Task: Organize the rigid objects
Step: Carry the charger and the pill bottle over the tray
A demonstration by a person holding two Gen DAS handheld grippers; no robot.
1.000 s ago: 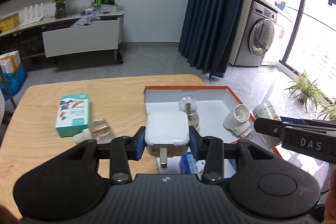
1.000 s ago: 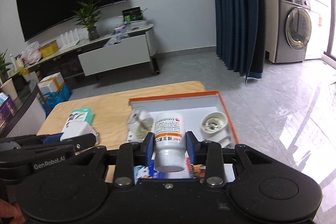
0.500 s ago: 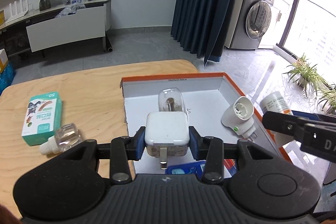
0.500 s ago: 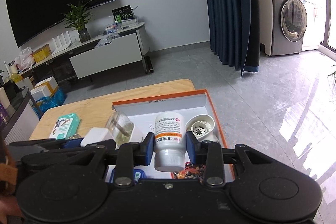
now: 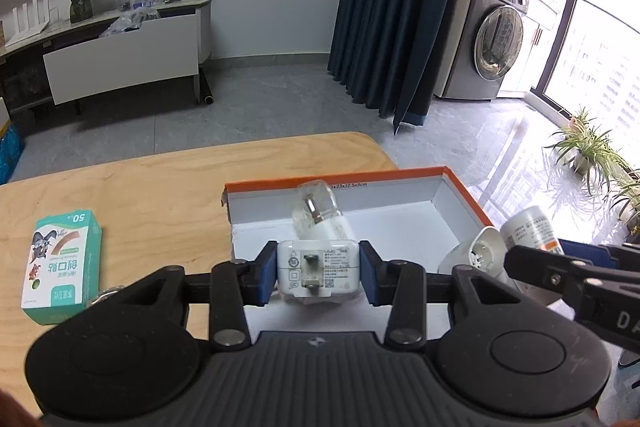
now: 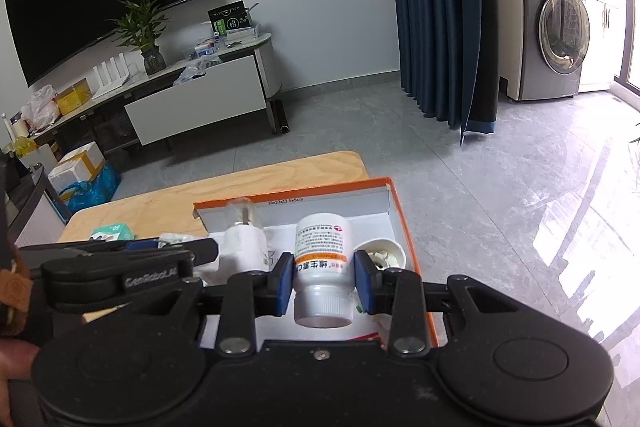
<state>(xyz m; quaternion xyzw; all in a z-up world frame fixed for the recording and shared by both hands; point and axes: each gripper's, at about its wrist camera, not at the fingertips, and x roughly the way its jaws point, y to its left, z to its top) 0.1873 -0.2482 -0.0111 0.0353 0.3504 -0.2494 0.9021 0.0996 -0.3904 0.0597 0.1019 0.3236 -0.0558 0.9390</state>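
Right gripper (image 6: 323, 281) clamps white pill bottle (image 6: 323, 259), cap toward camera, above orange-rimmed box (image 6: 404, 223) on wooden table (image 6: 224, 195); left gripper (image 6: 132, 267) at left.

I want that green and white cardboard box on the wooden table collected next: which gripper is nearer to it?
Left. The left gripper, shut on the white charger, is just right of the green and white cardboard box; the right gripper, holding the white pill bottle, is farther right over the orange-rimmed tray.

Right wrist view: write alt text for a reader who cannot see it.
The right tongs grip a white pill bottle, cap toward the camera, over an open orange-edged box on a wooden table. The left tongs hold a white charger beside it.
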